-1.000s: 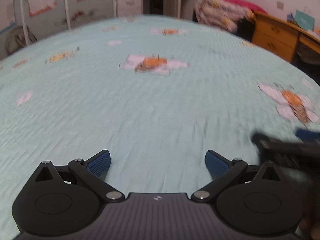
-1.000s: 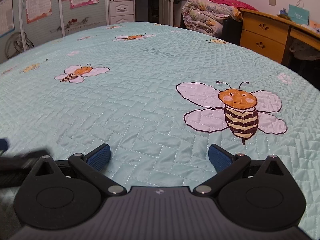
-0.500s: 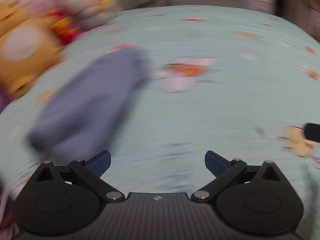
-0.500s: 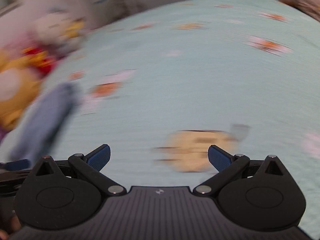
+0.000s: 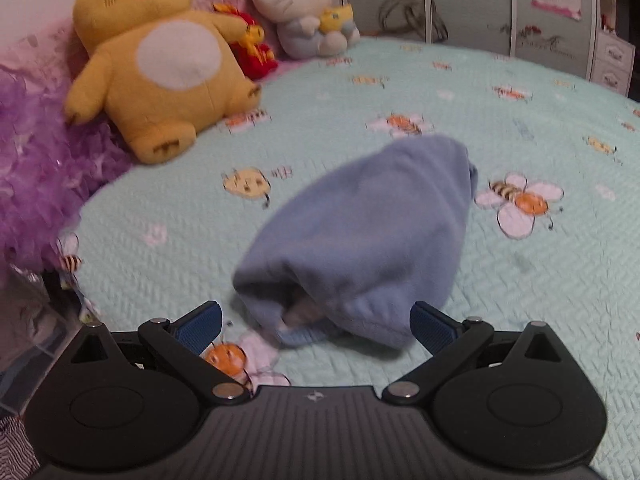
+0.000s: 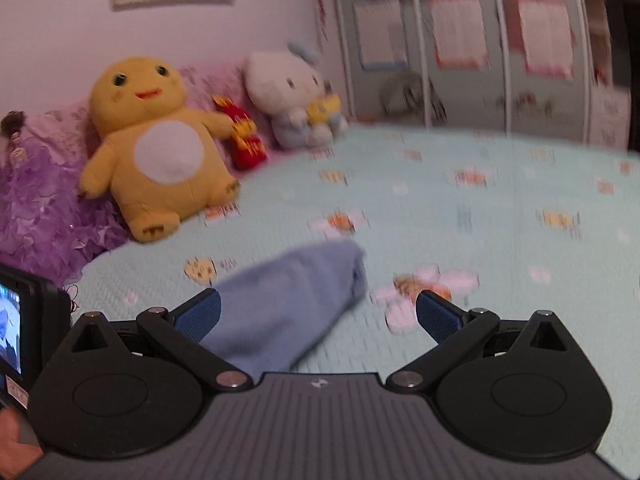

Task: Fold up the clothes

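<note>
A blue garment (image 5: 360,240), bunched into a soft tapered heap, lies on the pale green quilted bedspread (image 5: 540,300) printed with bees and flowers. In the left wrist view its near, wider end sits just ahead of the left gripper (image 5: 316,322), between the two blue-padded fingers (image 5: 200,324), and a bit of lighter ribbed hem shows at the opening. The fingers stand wide apart and hold nothing; whether a pad touches the cloth I cannot tell.

In the right wrist view the same garment (image 6: 288,304) lies towards the left of the right gripper (image 6: 318,316), its near end hidden behind the left finger and the gripper body. That gripper's fingers are also spread wide and empty.

Beyond the garment, at the head of the bed, a yellow plush toy (image 5: 160,60) leans against a pink pillow (image 6: 208,84), with a red and gold toy (image 5: 252,46) beside it and a white cat plush (image 5: 300,8) further right. A purple ruffled cushion (image 5: 36,168) is at the left. Panelled doors with posters (image 6: 460,32) stand behind, blurred
</note>
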A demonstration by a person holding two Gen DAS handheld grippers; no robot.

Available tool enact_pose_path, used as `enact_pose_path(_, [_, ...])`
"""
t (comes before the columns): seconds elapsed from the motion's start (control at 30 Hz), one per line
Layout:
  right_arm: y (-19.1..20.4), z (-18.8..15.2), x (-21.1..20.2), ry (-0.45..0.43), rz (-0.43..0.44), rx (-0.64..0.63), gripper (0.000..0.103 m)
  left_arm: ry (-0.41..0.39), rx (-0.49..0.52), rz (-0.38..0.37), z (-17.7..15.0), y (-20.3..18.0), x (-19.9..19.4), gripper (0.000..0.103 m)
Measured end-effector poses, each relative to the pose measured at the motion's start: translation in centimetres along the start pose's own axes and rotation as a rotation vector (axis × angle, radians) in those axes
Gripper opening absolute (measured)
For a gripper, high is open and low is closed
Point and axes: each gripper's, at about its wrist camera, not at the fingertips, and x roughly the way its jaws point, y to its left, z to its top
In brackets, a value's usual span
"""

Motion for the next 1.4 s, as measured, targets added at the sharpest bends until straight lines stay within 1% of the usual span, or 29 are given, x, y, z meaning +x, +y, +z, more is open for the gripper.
enact_pose_path(0.07, [0.9,-0.4,0.8,-0.011,0.016,-0.006,0.102,-0.004,0.004,-0.003,0.1,0.4,0.3,0.103])
enact_pose_path(0.17, [1.2,-1.0,2.0,0.012,0.016,0.044,0.102,0.005,0.012,0.005,0.2,0.9,1.0,0.103])
enact_pose_path(0.3, [1.6,-1.5,3.8,0.059,0.017,0.082,0.102,0.017,-0.002,-0.007,0.3,1.7,1.8,0.103])
enact_pose_path(0.6, [2.9,-1.9,5.5,0.075,-0.011,0.046,0.102,0.014,-0.007,-0.006,0.6,2.1,2.7,0.103])
enact_pose_path(0.93, [1.9,-2.7,6.3,0.110,-0.014,0.090,0.102,0.038,0.013,-0.009,0.3,1.4,3.3,0.103])
enact_pose_path(1.17, [3.0,-3.3,6.9,0.153,0.007,0.048,0.102,0.062,0.026,-0.011,-0.3,1.4,3.9,0.103])
enact_pose_path(1.27, [3.1,-3.7,7.1,0.170,0.003,0.045,0.102,0.028,0.064,-0.025,-1.6,1.4,4.1,0.103])
enact_pose_path(1.4, [2.4,-4.3,7.5,0.192,-0.016,0.069,0.102,-0.037,0.166,-0.015,-4.2,0.7,4.7,0.103])
